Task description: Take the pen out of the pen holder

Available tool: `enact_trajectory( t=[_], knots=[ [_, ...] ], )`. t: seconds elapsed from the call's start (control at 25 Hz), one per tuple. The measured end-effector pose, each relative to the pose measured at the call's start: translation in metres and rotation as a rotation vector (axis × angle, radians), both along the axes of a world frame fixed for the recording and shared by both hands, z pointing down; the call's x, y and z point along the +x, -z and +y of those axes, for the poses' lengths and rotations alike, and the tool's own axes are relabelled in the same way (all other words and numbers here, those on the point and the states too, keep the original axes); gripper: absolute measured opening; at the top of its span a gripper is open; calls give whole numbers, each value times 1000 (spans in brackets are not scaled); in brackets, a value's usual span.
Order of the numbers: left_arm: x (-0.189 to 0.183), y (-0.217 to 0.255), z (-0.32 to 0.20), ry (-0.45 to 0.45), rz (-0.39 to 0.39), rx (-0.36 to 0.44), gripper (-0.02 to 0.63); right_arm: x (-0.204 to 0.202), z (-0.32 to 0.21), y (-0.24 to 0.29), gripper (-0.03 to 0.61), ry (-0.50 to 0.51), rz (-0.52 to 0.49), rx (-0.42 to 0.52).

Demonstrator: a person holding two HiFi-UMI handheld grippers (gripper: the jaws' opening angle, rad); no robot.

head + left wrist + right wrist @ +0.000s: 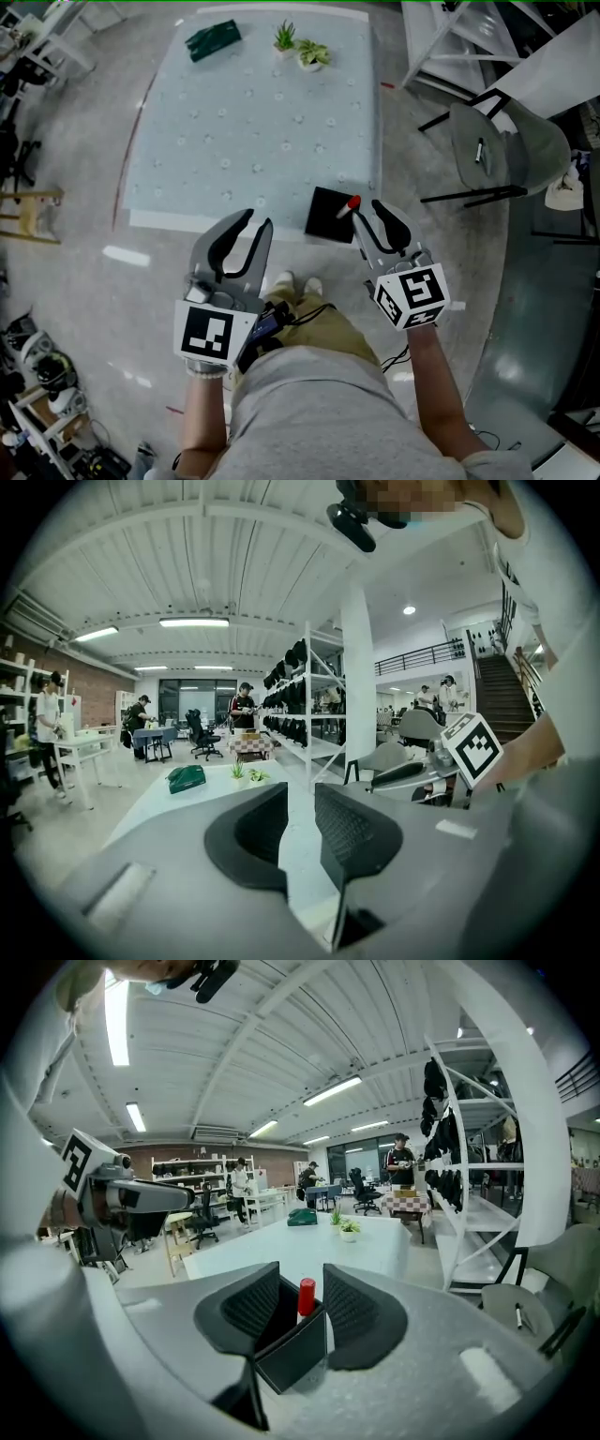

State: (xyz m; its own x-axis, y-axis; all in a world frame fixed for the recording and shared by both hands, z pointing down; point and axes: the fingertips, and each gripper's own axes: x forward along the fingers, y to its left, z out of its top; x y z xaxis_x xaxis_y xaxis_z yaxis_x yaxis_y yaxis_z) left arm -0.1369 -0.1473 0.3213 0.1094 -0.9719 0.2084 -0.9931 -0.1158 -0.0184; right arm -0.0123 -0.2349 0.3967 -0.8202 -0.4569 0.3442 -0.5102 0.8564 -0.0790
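A black square pen holder [328, 214] stands at the near right edge of the pale table [262, 122]. A pen with a red cap [353, 202] sticks up from it. My right gripper [366, 209] is open at the holder, and in the right gripper view the red cap [306, 1297] stands between its jaws with a gap on each side, above the holder's rim [292, 1354]. My left gripper [257, 222] hangs open and empty just left of the holder, before the table's near edge. In the left gripper view the left gripper [300, 803] holds nothing.
A dark green pouch [214, 39] and two small potted plants [300, 47] sit at the table's far end. A grey chair [487, 150] and white shelving [450, 37] stand to the right. More desks, shelves and people fill the room beyond.
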Motion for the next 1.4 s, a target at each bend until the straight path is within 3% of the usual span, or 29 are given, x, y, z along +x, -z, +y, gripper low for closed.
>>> enact_trajectory(
  t=[0.6,0.96,1.08,1.4],
  knots=[
    [-18,-7,10,66,5,-25,89,-16,-10,-33,140,42,61,-41],
    [-25,-10,15,94,10,-32,89,-22,-12,-39,100,60,83,-37],
    [-26,-11,17,97,11,-30,89,-22,-11,-38,60,53,87,-29],
    [-29,-11,16,95,14,-27,89,-25,-12,-35,64,43,91,-18]
  ],
)
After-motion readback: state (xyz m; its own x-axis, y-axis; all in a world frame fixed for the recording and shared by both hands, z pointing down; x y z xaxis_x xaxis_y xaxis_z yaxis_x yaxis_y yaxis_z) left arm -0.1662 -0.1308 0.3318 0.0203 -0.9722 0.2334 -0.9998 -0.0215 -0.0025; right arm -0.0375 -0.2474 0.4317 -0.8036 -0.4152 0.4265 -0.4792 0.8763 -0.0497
